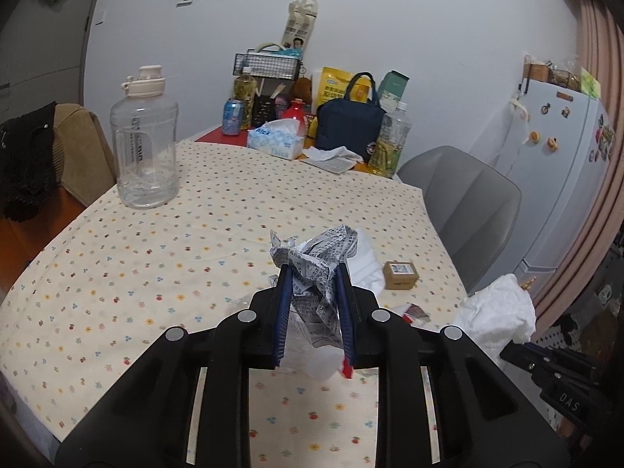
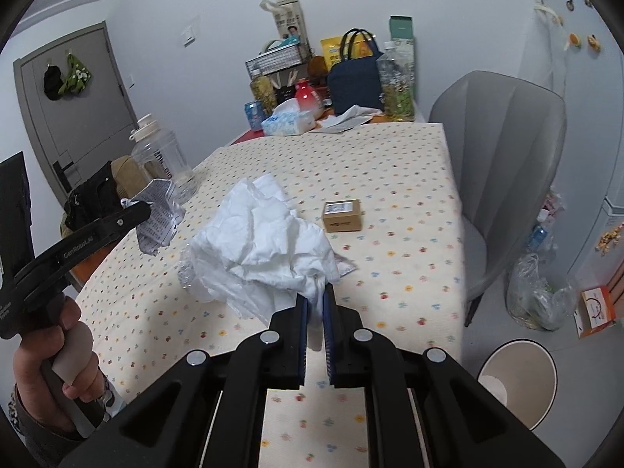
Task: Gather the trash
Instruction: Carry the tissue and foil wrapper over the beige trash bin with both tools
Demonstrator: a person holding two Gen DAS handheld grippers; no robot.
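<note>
Left gripper (image 1: 314, 273) clamps crumpled printed paper (image 1: 319, 261), right gripper (image 2: 316, 298) pinches white tissue wad (image 2: 261, 249); both picked up, next carry to bin (image 2: 518, 374) at lower right and release.

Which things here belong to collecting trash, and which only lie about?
For the job:
- crumpled printed paper, in the left gripper
- crumpled white tissue wad, in the right gripper
- round white bin

Lying about:
- clear plastic jug
- blue tissue box
- navy bag
</note>
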